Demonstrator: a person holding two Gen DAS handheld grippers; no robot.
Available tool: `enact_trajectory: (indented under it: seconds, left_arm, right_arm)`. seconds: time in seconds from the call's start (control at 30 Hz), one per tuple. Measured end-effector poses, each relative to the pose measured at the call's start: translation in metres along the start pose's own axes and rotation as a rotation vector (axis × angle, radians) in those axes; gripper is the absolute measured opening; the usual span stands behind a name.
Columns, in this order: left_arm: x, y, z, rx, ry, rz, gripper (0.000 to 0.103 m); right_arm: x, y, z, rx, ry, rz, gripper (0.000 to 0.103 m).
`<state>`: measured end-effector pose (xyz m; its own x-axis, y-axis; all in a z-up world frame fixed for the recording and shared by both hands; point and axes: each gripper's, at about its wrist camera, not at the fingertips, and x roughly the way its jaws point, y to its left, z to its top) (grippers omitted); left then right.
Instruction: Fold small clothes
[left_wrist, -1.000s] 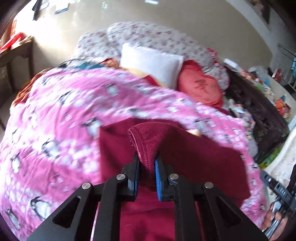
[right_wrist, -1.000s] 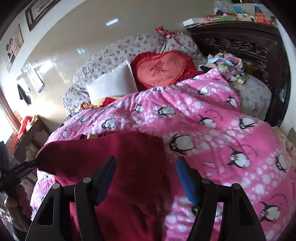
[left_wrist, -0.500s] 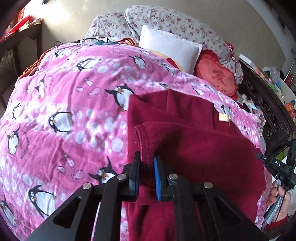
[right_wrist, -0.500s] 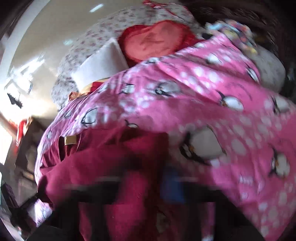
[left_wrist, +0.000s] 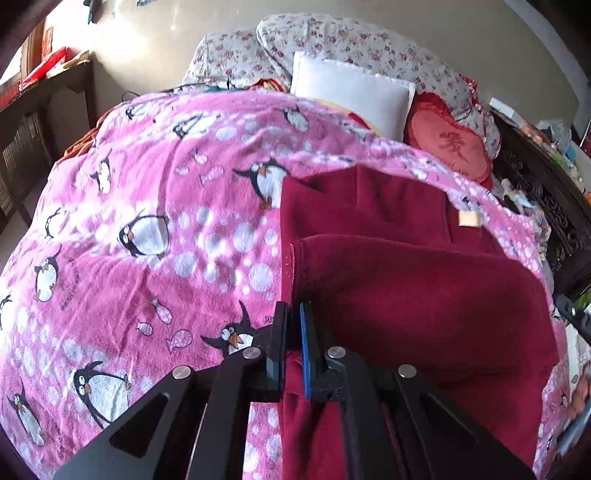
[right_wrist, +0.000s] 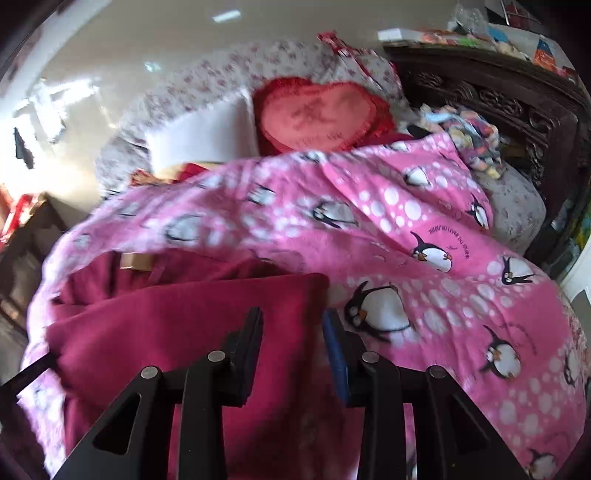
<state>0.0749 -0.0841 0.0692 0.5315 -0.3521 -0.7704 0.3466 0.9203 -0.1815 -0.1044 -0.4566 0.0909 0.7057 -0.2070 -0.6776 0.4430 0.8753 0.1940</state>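
Note:
A dark red garment (left_wrist: 406, 288) lies on the pink penguin blanket (left_wrist: 147, 221), its near part folded over the far part, which bears a tan label (left_wrist: 469, 219). My left gripper (left_wrist: 291, 325) is shut on the garment's left folded edge. In the right wrist view the garment (right_wrist: 184, 325) lies at lower left. My right gripper (right_wrist: 293, 328) stands open astride the garment's right folded corner, with the fingers apart and cloth between them.
A white pillow (left_wrist: 351, 92), a red heart cushion (left_wrist: 450, 147) and floral pillows lie at the bed's head. A dark carved wooden cabinet (right_wrist: 517, 103) stands to the right. A dark table (left_wrist: 33, 110) stands to the left.
My left gripper has carried the held edge forward and down onto the garment, so the fold lies flatter. My right gripper has narrowed from wide open and moved onto the right corner.

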Motion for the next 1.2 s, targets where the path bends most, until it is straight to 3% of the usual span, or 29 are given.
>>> enact_trajectory:
  seconds: [0.13,0.3,0.43,0.47,0.6,0.83,1.03,1.2]
  left_arm:
    - [-0.001,-0.006,-0.002,0.021,-0.002,0.038,0.009]
    - [0.013,-0.009,-0.009,0.036,0.001,0.098,0.014]
    - [0.018,-0.013,-0.013,0.059,-0.016,0.134,0.018]
    - [0.019,-0.013,-0.013,0.062,-0.016,0.139,0.018]
    - [0.015,-0.014,-0.014,0.064,-0.021,0.138,0.020]
    - [0.002,-0.013,-0.018,0.059,-0.033,0.132,0.048]
    - [-0.013,-0.011,-0.026,0.052,-0.034,0.134,0.061]
    - [-0.035,-0.009,-0.036,0.048,-0.041,0.102,0.071]
  right_arm:
    - [-0.014,0.023,-0.023,-0.091,0.038,0.051,0.036]
    - [0.001,0.027,-0.051,-0.165,0.102,-0.017,0.036]
    - [0.019,0.011,-0.066,-0.145,0.125,-0.055,0.038]
    - [0.018,0.007,-0.065,-0.124,0.128,-0.054,0.044]
    - [-0.002,0.006,-0.059,-0.112,0.114,-0.059,0.044]
    - [-0.025,0.026,-0.063,-0.149,0.059,-0.037,0.046]
    - [0.008,0.025,-0.073,-0.152,0.114,-0.091,0.046]
    - [-0.007,0.019,-0.070,-0.104,0.122,-0.067,0.048]
